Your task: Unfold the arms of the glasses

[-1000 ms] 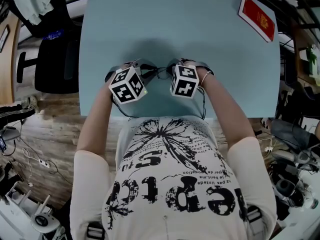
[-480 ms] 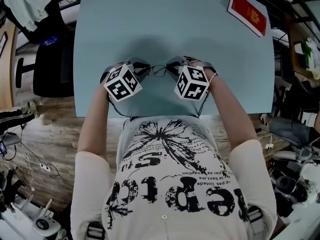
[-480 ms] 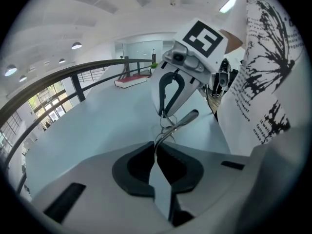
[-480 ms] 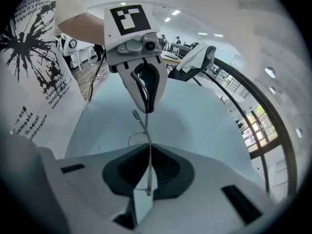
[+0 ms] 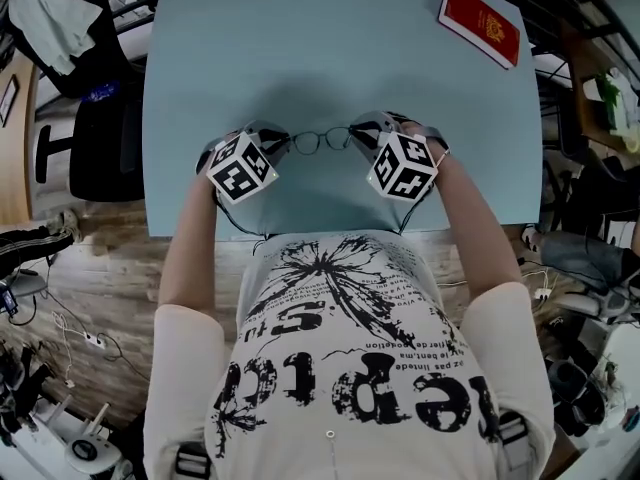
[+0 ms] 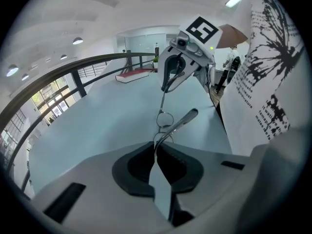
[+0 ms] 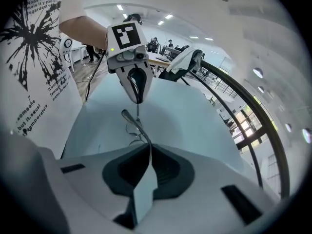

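Thin wire-framed glasses hang just above the light blue table, stretched between my two grippers. My left gripper is shut on their left end, my right gripper on their right end. In the left gripper view the pinch sits at the jaw tips. One silver arm juts out to the right, and the round lenses run on toward the right gripper. In the right gripper view an arm leads from my shut jaws toward the left gripper.
A red booklet lies at the table's far right corner. A black chair stands off the left side. The table's near edge is just behind the grippers, against the person's printed shirt.
The right gripper has moved right and risen, drawing away from the left one. The lenses now show in the wider gap between the marker cubes. The left gripper has hardly moved.
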`<state>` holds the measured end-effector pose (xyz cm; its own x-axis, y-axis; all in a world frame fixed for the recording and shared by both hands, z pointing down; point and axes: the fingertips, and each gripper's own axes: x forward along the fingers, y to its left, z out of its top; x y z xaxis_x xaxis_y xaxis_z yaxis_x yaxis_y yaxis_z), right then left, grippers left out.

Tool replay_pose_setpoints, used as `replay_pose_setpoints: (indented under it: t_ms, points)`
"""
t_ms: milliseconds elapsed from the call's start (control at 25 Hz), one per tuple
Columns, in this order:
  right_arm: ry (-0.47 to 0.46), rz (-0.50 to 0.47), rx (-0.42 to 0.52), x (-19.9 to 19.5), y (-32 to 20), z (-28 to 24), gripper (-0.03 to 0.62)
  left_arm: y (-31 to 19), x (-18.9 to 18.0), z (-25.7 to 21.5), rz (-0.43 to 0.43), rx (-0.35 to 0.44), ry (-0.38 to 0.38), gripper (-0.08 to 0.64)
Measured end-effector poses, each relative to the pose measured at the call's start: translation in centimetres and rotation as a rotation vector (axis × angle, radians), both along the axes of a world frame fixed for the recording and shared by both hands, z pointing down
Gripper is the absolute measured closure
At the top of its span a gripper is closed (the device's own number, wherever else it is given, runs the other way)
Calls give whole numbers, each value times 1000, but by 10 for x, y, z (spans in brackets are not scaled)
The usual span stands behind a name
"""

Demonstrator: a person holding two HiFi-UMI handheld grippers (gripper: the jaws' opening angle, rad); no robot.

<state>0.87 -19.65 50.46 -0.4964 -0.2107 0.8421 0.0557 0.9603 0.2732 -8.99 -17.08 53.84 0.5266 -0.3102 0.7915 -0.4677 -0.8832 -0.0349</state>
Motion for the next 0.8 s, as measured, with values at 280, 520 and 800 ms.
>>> replay_pose_setpoints:
  t_ms: [280,520,800]
  points:
    - [5,51,-30,22,-5,12,565,-8,1,0,-41,7,-2,532]
    - [-3,70,-34,21,-7,15,565,-15,3,-1,-55,24,1,532]
    - [-8,98,-39,16,-8,12,516,-15,9,-13,-75,43,57,394]
